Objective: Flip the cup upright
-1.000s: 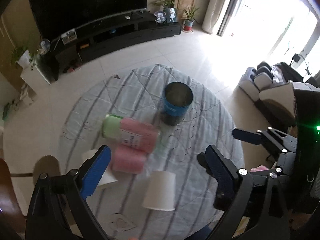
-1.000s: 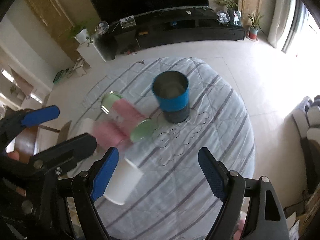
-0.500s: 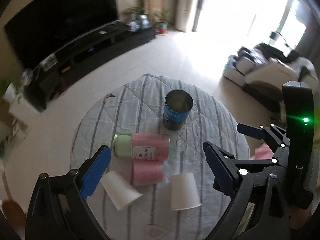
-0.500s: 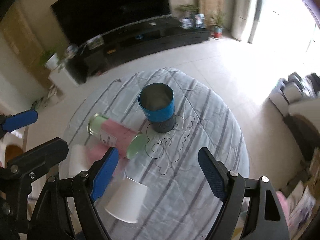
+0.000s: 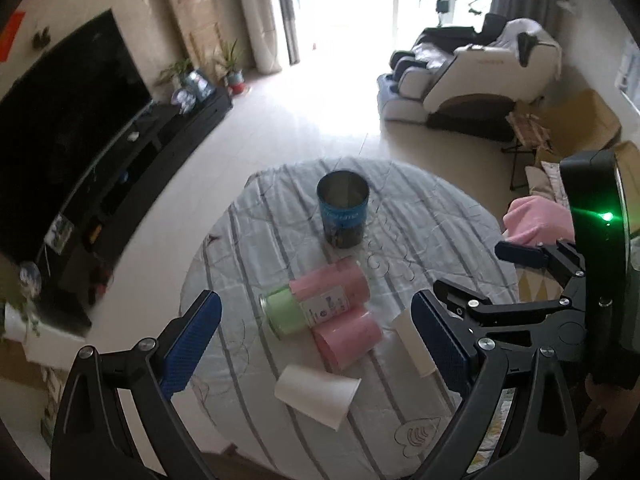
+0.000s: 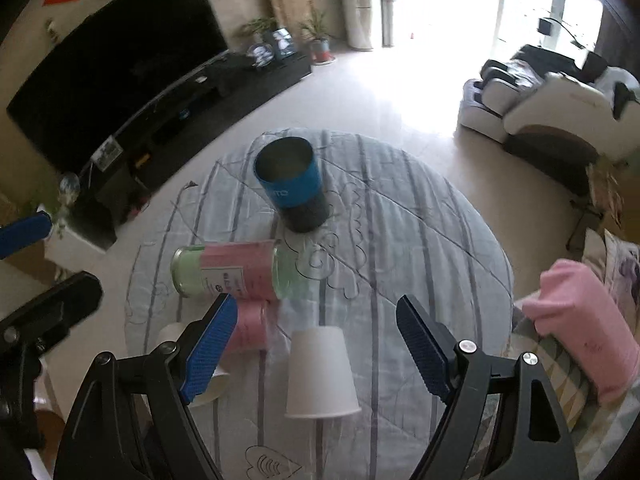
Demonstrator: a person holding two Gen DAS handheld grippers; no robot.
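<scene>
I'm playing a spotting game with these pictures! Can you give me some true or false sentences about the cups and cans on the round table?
1. The blue can stands upright with its top open. True.
2. The right gripper is squeezing a white paper cup. False: its fingers are spread wide and touch nothing; that cup stands mouth down on the table.
3. The pink and green can lies on its side. True.
4. The left gripper holds the pink cup. False: it is open and empty above the table.
5. Another white paper cup lies tipped on its side. True.
</scene>
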